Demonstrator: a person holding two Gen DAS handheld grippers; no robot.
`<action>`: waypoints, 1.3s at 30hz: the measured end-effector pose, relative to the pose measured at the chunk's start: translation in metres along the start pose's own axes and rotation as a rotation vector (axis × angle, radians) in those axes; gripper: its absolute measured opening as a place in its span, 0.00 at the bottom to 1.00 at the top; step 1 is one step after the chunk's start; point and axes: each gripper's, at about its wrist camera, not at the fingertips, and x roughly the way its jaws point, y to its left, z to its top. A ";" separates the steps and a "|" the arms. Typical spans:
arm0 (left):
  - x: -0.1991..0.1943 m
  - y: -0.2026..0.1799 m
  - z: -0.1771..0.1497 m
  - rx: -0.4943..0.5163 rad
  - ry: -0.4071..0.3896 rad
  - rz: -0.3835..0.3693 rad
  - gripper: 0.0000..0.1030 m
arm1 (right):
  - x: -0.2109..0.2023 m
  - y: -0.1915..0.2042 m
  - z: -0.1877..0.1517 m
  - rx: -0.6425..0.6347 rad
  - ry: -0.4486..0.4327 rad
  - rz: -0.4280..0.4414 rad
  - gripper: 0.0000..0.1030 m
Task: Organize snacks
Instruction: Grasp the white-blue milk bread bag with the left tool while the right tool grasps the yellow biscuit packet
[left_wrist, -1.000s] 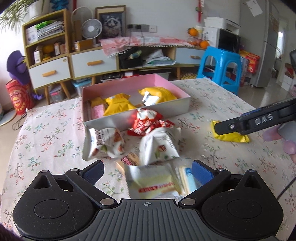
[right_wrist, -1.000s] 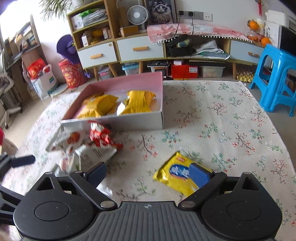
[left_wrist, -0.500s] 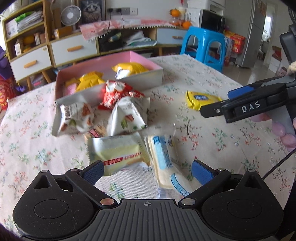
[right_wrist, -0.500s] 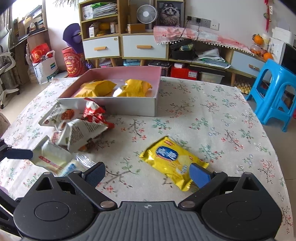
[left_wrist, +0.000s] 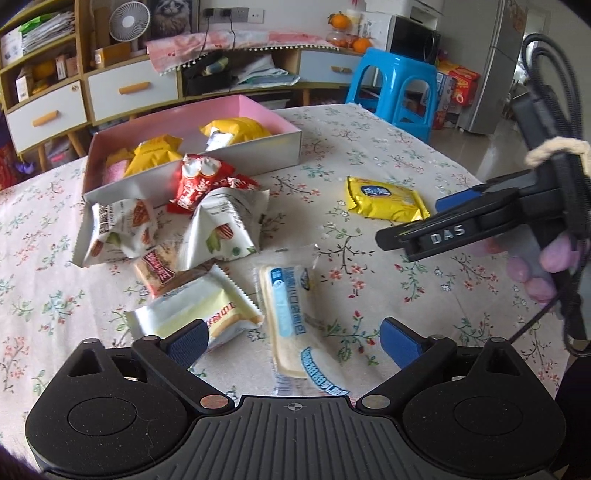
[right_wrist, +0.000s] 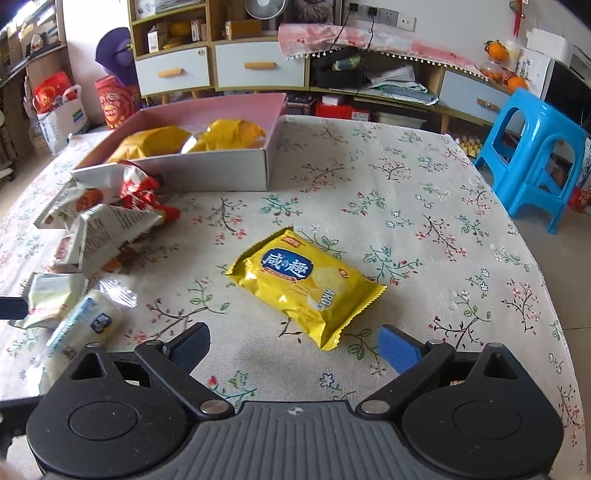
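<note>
My left gripper hangs low over the flowered tablecloth, its jaws closing but still wide. A clear-wrapped cream pastry with a blue label lies between its fingers, untouched by the pads. A silver and yellow wafer packet reaches the left pad. Beyond lie two white nut bags, a red packet and the pink-lined box holding yellow packets. My right gripper is open just short of a yellow chip packet, which lies flat on the cloth.
A gloved hand holds the right gripper at the right of the left wrist view, with cables trailing. A blue stool stands past the table's right edge. Drawers and shelves line the far wall.
The left gripper has swung right from the wafer packet, and the pastry now lies between its fingers. The right gripper has sunk closer to the yellow chip packet.
</note>
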 end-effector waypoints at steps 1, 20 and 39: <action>0.001 0.000 0.000 -0.001 0.002 -0.005 0.92 | 0.002 0.000 0.000 -0.006 0.001 -0.010 0.87; 0.018 -0.002 -0.003 -0.032 0.012 0.024 0.58 | 0.027 -0.004 0.011 -0.066 -0.068 0.043 0.91; 0.017 -0.002 0.000 -0.034 0.007 0.080 0.30 | 0.029 0.002 0.020 -0.089 -0.075 0.108 0.74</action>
